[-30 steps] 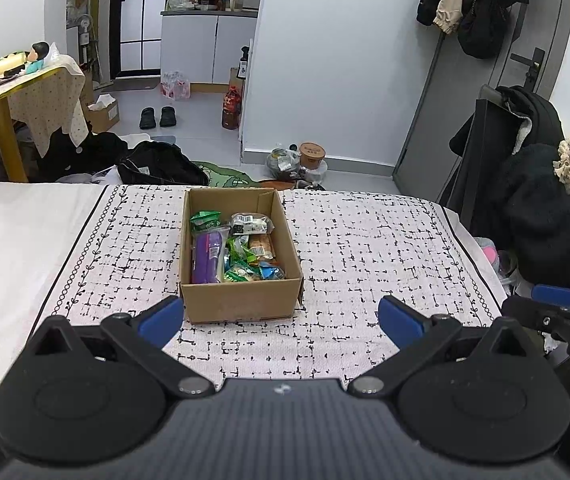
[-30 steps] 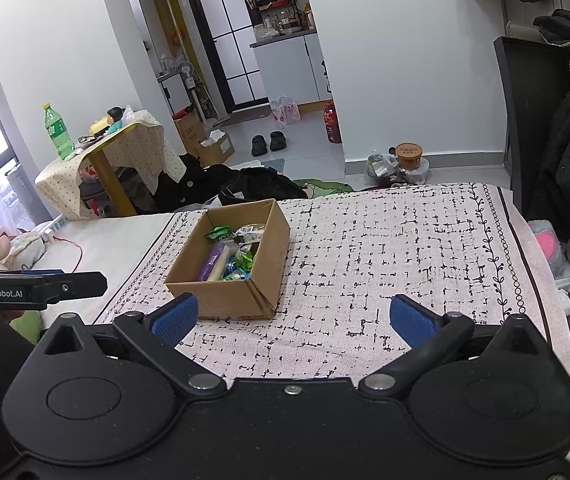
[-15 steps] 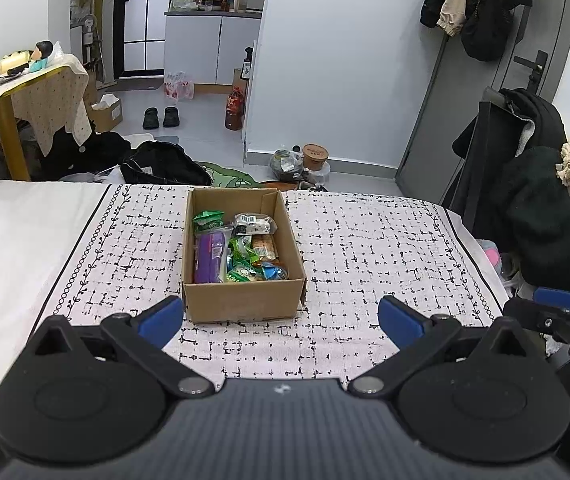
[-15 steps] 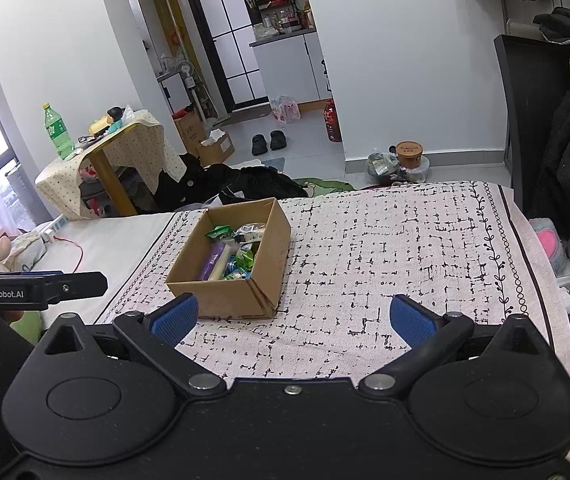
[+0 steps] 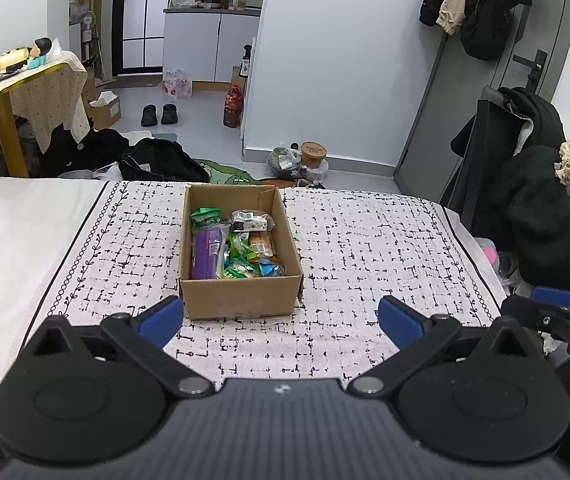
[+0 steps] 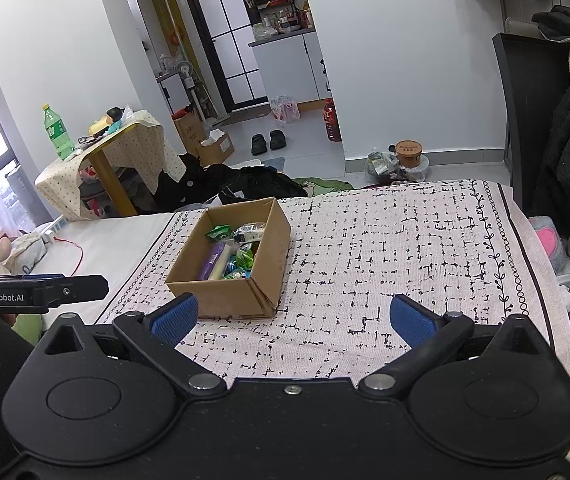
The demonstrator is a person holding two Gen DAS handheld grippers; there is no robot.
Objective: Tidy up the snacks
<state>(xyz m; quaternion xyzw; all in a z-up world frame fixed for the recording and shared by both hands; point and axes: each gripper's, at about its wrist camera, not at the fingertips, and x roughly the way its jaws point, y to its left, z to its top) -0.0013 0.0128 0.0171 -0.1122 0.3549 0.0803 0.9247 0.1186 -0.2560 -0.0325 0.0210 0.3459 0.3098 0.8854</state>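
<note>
An open cardboard box (image 5: 241,296) (image 6: 229,300) stands on the patterned blanket (image 5: 365,248) (image 6: 385,240). Inside lie several snack packets, among them a purple pack (image 5: 207,252) (image 6: 213,264) and green wrappers (image 5: 205,216) (image 6: 217,232). My left gripper (image 5: 281,318) hovers open just short of the box's near wall, nothing between its blue pads. To the right of the box, my right gripper (image 6: 293,318) is open too and holds nothing. Each view catches the other gripper at its edge.
The blanket covers a bed with a white sheet (image 5: 9,232) on the left. Beyond the far edge lie dark clothes (image 5: 161,164) on the floor, and a draped table (image 6: 117,152) with a green bottle (image 6: 56,132). A chair with dark coats (image 5: 525,184) stands at the right.
The left wrist view has tilted slightly, so the box sits a touch lower and nearer. The right gripper has barely moved. Both stay open.
</note>
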